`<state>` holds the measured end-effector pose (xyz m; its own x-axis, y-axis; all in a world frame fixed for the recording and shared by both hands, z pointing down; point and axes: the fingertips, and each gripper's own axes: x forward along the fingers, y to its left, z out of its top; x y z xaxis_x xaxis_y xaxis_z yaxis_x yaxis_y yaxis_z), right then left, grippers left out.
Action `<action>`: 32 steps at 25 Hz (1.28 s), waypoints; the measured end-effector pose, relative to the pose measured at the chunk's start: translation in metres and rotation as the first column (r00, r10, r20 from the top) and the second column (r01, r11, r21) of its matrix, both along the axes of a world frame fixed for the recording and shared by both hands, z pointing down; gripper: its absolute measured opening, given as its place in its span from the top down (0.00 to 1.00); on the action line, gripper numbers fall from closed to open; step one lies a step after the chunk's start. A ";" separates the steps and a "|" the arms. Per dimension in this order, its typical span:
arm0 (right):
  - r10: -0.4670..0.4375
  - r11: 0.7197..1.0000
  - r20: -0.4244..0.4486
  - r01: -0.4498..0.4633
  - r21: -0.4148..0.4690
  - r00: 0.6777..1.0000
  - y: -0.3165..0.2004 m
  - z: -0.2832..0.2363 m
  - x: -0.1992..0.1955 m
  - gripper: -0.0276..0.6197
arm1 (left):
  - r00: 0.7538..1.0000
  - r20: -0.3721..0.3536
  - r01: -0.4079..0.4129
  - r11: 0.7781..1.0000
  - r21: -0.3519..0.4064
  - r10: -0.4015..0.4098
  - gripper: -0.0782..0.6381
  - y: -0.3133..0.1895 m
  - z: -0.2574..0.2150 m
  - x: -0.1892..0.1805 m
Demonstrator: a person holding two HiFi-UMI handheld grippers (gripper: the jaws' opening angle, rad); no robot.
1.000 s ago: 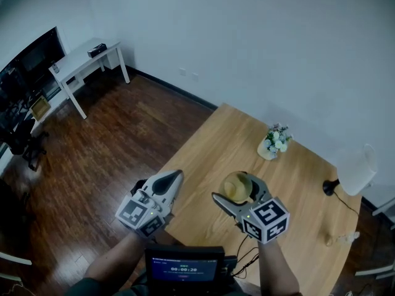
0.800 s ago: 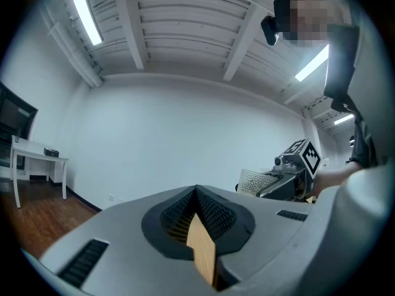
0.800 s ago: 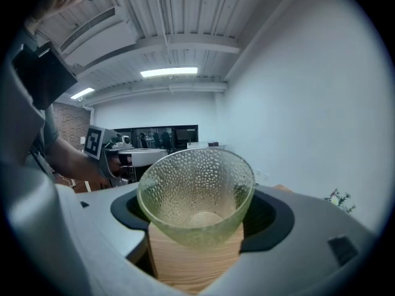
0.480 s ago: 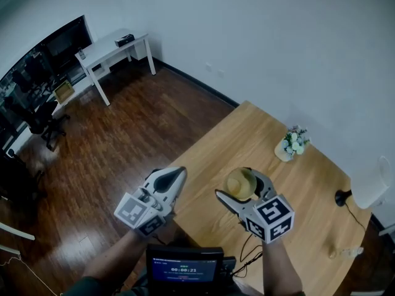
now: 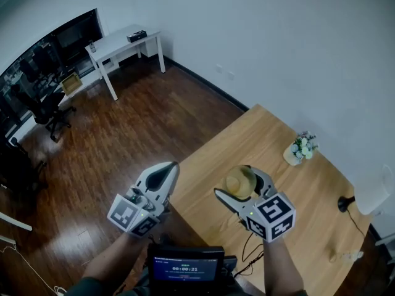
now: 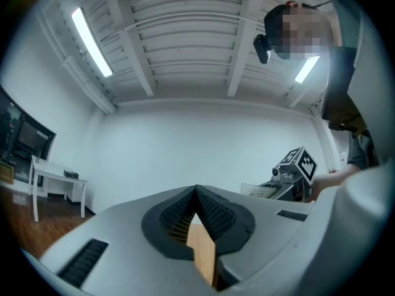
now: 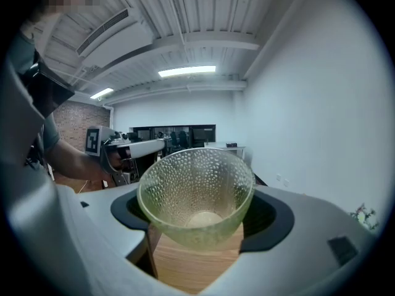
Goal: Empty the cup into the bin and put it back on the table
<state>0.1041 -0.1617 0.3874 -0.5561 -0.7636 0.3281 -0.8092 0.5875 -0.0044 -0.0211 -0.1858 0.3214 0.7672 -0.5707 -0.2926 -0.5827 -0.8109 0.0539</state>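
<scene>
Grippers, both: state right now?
Left gripper: shut, jaws together, nothing between them.
Right gripper: shut on the dimpled glass cup.

The wooden table bears a flower vase and a lamp.

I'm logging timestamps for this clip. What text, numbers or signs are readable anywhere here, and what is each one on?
"00:00:21": on the small screen at the bottom edge of the head view.
The line above it on that screen: too small to read.
On the marker cubes of the left gripper and right gripper: only black-and-white square patterns, no letters.
On the cup in the right gripper: no print.
</scene>
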 end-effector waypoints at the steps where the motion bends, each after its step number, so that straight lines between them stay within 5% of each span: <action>1: -0.001 1.000 -0.005 0.001 0.002 1.000 -0.002 -0.002 -0.005 0.33 | 1.000 -0.014 0.011 0.999 0.032 -0.010 0.90 0.000 -0.006 -0.009; 6: -0.001 1.000 -0.010 0.001 -0.002 1.000 -0.013 -0.010 -0.036 0.33 | 0.998 -0.047 0.056 0.982 0.182 -0.048 0.90 0.005 -0.034 -0.051; 16: -0.022 0.999 -0.049 0.023 0.022 0.999 -0.044 -0.031 -0.094 0.33 | 0.988 -0.112 0.141 0.924 0.357 -0.107 0.90 -0.010 -0.068 -0.120; 32: -0.097 0.995 -0.083 0.098 0.009 0.992 -0.114 -0.036 -0.186 0.34 | 0.984 -0.128 0.166 0.908 0.384 -0.126 0.90 -0.058 -0.065 -0.204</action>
